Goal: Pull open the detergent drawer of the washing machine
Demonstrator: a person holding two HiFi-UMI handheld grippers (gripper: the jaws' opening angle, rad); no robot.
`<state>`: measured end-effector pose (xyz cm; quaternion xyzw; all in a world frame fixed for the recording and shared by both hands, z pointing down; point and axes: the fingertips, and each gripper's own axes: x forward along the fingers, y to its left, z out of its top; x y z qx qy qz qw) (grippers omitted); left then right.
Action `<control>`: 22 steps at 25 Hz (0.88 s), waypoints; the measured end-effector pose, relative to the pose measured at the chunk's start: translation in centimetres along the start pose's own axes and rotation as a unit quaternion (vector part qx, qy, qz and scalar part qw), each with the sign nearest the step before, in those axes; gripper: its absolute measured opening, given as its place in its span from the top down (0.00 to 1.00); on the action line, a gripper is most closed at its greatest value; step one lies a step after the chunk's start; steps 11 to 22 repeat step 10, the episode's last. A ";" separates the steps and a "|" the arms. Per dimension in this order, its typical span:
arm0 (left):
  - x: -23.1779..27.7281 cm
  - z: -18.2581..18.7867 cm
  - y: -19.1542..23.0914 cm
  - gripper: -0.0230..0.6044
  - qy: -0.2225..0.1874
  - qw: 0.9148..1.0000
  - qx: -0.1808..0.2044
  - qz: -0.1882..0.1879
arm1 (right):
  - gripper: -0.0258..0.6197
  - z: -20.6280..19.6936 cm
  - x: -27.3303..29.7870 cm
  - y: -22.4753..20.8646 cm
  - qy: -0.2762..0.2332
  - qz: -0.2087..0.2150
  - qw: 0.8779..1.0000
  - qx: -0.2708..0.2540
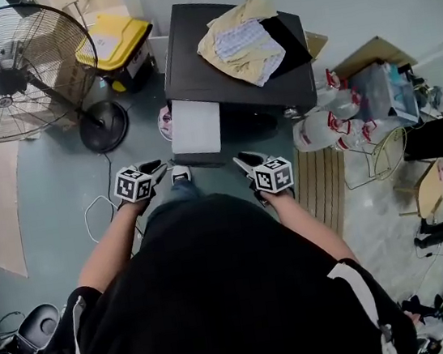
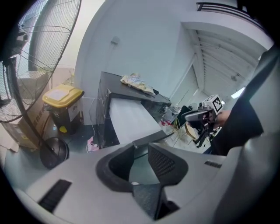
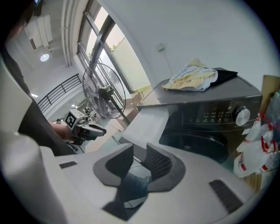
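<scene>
The black washing machine point(image 1: 215, 75) stands ahead of me against the wall. From its front left a pale drawer point(image 1: 196, 126) sticks out toward me; it also shows in the left gripper view point(image 2: 129, 120) and the right gripper view point(image 3: 146, 120). My left gripper point(image 1: 155, 170) hovers just short of the drawer's front left corner, open and empty point(image 2: 141, 159). My right gripper point(image 1: 246, 163) hangs to the drawer's right, before the machine's front, open with nothing between its fingers point(image 3: 139, 162). Neither touches the drawer.
Crumpled cloths point(image 1: 242, 42) lie on the machine's top. A big floor fan point(image 1: 7, 75) and a yellow-lidded bin point(image 1: 114, 44) stand at the left. White plastic jugs point(image 1: 325, 129) and a slatted wooden board point(image 1: 321, 187) sit at the right. A cable point(image 1: 96, 218) loops on the floor.
</scene>
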<state>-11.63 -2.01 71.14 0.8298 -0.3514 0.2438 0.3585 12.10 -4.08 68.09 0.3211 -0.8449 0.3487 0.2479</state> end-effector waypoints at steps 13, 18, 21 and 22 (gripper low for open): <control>-1.8 0.4 -1.6 0.80 -0.027 1.000 -0.003 0.013 | 0.82 1.0 -2.1 1.3 -0.028 0.002 1.000 -0.013; -1.8 0.4 -1.6 0.80 -0.027 1.000 -0.003 0.013 | 0.82 1.0 -2.1 1.3 -0.028 0.002 1.000 -0.013; -1.8 0.4 -1.6 0.80 -0.027 1.000 -0.003 0.013 | 0.82 1.0 -2.1 1.3 -0.028 0.002 1.000 -0.013; -1.8 0.4 -1.6 0.80 -0.027 1.000 -0.003 0.013 | 0.82 1.0 -2.1 1.3 -0.028 0.002 1.000 -0.013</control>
